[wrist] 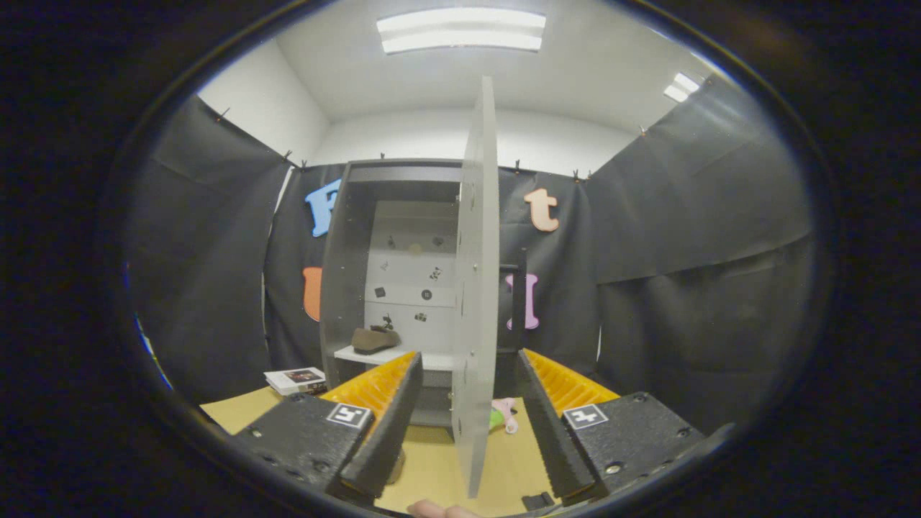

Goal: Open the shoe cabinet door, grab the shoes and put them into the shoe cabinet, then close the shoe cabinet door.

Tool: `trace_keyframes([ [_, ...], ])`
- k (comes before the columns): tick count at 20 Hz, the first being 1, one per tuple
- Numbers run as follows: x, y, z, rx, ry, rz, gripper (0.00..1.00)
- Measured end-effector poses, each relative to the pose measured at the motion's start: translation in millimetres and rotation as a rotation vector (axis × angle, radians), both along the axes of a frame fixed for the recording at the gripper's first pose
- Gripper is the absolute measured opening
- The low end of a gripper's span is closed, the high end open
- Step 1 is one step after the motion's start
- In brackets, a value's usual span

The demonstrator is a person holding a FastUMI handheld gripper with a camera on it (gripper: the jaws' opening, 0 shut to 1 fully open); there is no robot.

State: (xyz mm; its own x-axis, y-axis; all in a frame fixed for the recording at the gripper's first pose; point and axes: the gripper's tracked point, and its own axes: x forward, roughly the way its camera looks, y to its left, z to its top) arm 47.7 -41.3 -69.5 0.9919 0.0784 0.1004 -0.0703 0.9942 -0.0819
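No readable text shows; the booklet's (295, 379) cover print is too small to make out.

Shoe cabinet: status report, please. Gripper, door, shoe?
Gripper open, fingers either side of the door's edge, not pressing. Door swung open, edge-on. Brown shoe on the cabinet shelf. Nothing blocking the door's swing.

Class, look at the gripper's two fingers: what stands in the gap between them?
The gripper view shows the open cabinet door, edge-on, between the gripper's spread fingers, neither pressing it.
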Motion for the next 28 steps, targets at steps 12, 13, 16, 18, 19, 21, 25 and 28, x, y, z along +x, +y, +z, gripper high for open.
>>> trace_keyframes([
  [12, 47.1, 81.8, -91.8, 0.125, -0.003, 0.011, 1.0],
  [13, 54.3, 82.2, -101.7, 0.144, 0.004, 0.002, 1.0],
  [16, 79.5, 84.4, -135.4, 0.168, 0.049, -0.025, 1.0],
  [18, 94.2, 91.0, -159.9, 0.166, 0.085, -0.024, 1.0],
  [19, 100.6, 97.4, -173.5, 0.16, 0.101, -0.018, 1.0],
  [21, 115.2, 112.1, -203.7, 0.112, 0.132, -0.008, 1.0],
  [25, 143.8, 141.3, -269.6, -0.057, 0.194, 0.007, 1.0],
  [28, 159.3, 161.7, -318.7, -0.08, 0.271, 0.049, 1.0],
])
